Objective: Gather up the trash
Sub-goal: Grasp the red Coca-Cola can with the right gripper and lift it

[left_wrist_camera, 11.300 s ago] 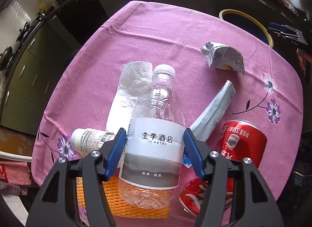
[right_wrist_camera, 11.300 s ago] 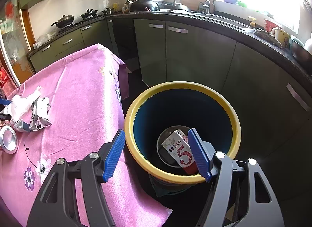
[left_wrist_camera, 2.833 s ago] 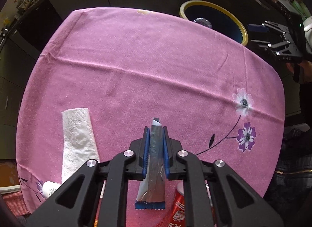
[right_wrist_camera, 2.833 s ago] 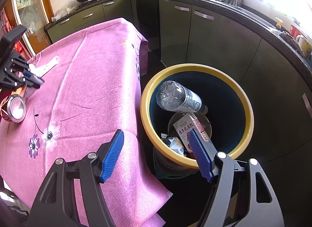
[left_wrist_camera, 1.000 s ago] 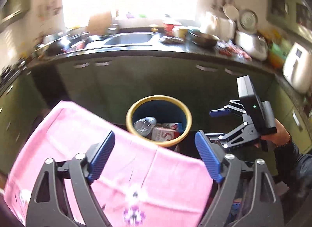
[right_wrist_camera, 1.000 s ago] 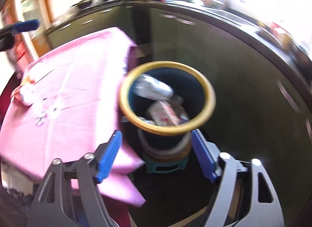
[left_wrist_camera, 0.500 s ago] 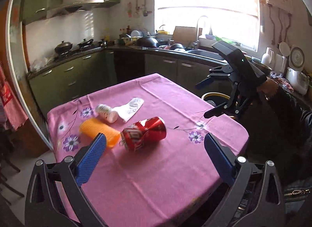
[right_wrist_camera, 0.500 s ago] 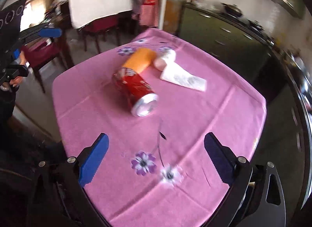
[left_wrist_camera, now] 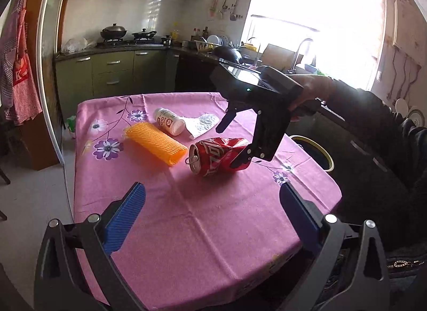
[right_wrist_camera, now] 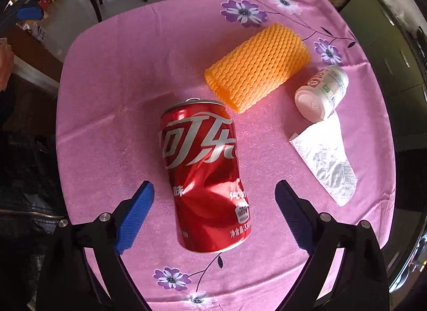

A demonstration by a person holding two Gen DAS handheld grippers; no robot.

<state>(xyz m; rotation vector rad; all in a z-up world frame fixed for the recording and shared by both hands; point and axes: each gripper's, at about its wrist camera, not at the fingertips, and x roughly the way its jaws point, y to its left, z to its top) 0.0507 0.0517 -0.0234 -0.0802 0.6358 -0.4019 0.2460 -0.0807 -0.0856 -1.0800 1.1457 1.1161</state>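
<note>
Right claw (right_wrist_camera: 213, 214) poised straight above the dented red aluminium drink can (right_wrist_camera: 205, 174), blue pads spread on either side, jaws just narrowed a touch with the can between them but not yet pressed. Can lying on its side mid-table on the pink flowered tablecloth (right_wrist_camera: 112, 113), pull-tab end aimed at the orange foam fruit net (right_wrist_camera: 257, 65), just beside it. White plastic pill bottle (right_wrist_camera: 323, 93) and crumpled white paper napkin (right_wrist_camera: 325, 161) resting towards the far edge of the table, the bottle on the napkin's end. Left claw (left_wrist_camera: 210, 217) wide open and empty, hanging back over the near edge. Yellow-rimmed dark bin (left_wrist_camera: 315, 150) waiting off the table's right side.

Risks from here: round, slick, crumpled metal likely to roll or squirt out if pads land off-centre; further crushing under a hard squeeze; net nudged along if the can slides.
</note>
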